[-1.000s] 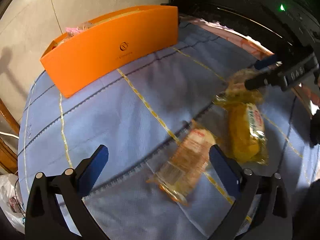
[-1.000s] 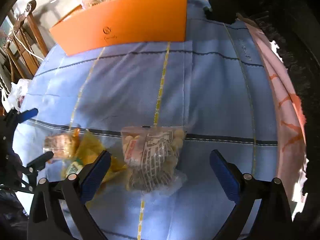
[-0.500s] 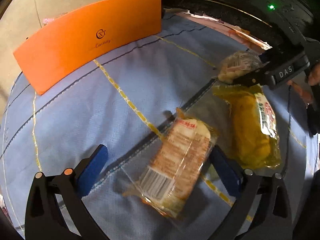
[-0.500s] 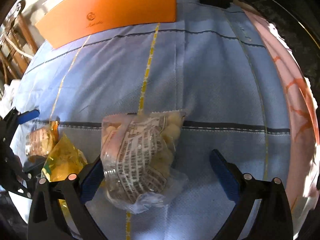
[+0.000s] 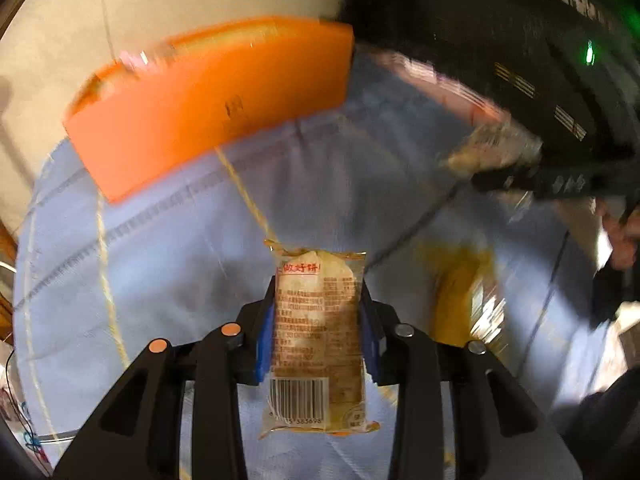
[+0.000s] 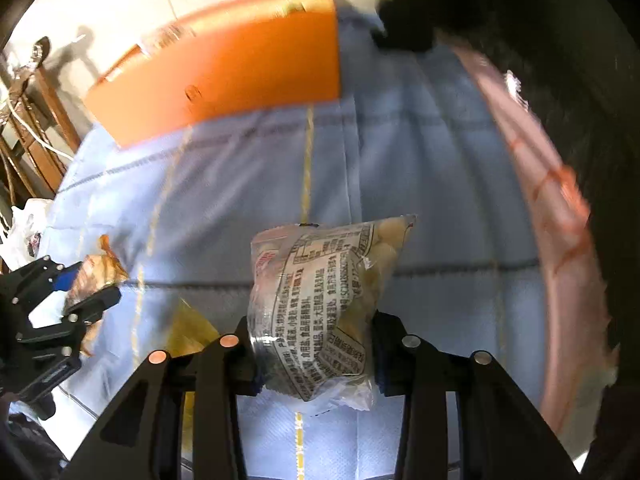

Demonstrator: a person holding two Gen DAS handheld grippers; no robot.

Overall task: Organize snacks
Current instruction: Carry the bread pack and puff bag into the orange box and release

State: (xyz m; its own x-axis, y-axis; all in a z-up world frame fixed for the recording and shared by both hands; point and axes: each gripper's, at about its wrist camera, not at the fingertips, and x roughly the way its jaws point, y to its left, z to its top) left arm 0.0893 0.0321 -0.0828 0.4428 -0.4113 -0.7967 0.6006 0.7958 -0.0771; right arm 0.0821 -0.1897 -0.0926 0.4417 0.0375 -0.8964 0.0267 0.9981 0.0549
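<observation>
My left gripper [image 5: 318, 336] is closing on the biscuit pack [image 5: 318, 344], my right gripper [image 6: 314, 348] on the puff bag [image 6: 320, 304], both seemingly lifted clear; next, carry them to the orange box [image 5: 208, 112].

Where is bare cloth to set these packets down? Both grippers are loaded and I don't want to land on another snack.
Free: the blue tablecloth between the orange box and the held packets, and its right side toward the pink edge. Crowded: the yellow snack packet lies between the two grippers.
</observation>
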